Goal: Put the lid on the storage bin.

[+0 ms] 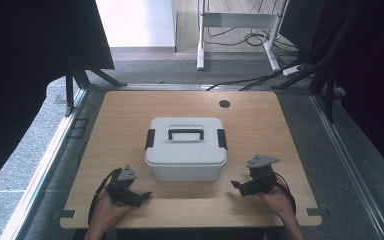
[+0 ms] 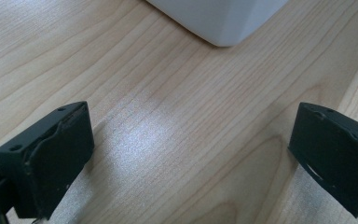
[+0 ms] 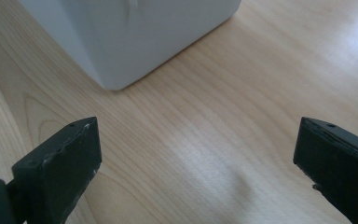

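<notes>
Box: a white lidded storage box (image 1: 185,148) stands on the tabletop (image 1: 125,112), about midway between the left and right edges and a little nearer the near edge than the far one.
Lid: still on — a dark carry handle (image 1: 185,133) lies flat on top, and a dark latch (image 1: 150,138) sits at each end, both apparently closed.
Left gripper: the left gripper (image 1: 141,196) rests low near the near-left corner of the tabletop, beside the box's near-left corner but apart from it; its jaws stand wide with only bare wood between them, grasping nothing.
Right gripper: the right gripper (image 1: 237,187) sits near the near edge, off the box's near-right corner, not touching it; jaws likewise spread, nothing held.
Close views: the left gripper view shows one rounded bottom corner of the box (image 2: 221,21) ahead of the jaws; the right gripper view shows the box wall (image 3: 130,35) ahead and to the left.
Step in hand: by my reading, the start — both grippers poised either side of the box before any contact.
Next move calls for: probably each gripper rising and travelling outward and forward to its own end latch, jaws turned to catch the clip's lower lip — both ends freed before the lid is lifted.
Care: the box looks light, so an uneven pull could slide it across the wood.
</notes>
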A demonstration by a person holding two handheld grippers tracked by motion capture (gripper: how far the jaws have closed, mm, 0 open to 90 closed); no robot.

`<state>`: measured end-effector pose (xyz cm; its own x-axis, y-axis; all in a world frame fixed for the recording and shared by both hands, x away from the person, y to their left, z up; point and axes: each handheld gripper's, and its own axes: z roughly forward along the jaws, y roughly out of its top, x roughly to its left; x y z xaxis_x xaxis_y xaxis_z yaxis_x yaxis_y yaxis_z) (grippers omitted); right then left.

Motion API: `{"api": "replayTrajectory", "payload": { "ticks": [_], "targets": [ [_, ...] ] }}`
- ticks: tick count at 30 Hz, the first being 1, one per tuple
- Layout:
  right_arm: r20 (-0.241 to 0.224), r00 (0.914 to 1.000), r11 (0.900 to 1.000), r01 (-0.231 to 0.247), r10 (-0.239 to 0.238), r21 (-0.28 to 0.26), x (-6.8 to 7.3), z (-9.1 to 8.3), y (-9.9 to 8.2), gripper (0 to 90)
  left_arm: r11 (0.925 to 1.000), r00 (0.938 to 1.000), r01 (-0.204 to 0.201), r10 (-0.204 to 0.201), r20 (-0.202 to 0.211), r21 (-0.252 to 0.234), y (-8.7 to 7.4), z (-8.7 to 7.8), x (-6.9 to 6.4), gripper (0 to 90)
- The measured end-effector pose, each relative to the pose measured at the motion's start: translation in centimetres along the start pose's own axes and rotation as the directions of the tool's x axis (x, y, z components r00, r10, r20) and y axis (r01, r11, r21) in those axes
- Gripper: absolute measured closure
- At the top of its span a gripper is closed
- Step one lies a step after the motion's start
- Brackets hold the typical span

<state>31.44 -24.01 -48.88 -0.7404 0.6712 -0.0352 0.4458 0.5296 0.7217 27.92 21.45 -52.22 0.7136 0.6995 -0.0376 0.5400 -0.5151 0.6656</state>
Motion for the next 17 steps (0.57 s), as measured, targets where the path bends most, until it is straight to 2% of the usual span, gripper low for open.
{"api": "replayTrajectory", "payload": {
  "ticks": [9,12,17],
  "targets": [
    [-0.002,1.0000,0.9991,-0.007,0.007,0.043,0.7,2.0,-1.6,0.3,1.0000,1.0000,0.002,-0.002,-0.001,0.000,0.0,0.0,0.0,0.0],
    [-0.022,0.9994,0.9987,-0.027,0.028,0.044,0.7,2.4,-1.8,0.0,1.0000,1.0000,0.002,-0.002,-0.002,0.000,0.0,0.0,0.0,0.0],
    [-0.020,0.9992,0.9984,-0.033,0.034,0.047,0.6,2.4,-1.9,0.0,1.0000,1.0000,0.003,-0.003,-0.003,0.000,0.0,0.0,0.0,0.0]
  ]
}}
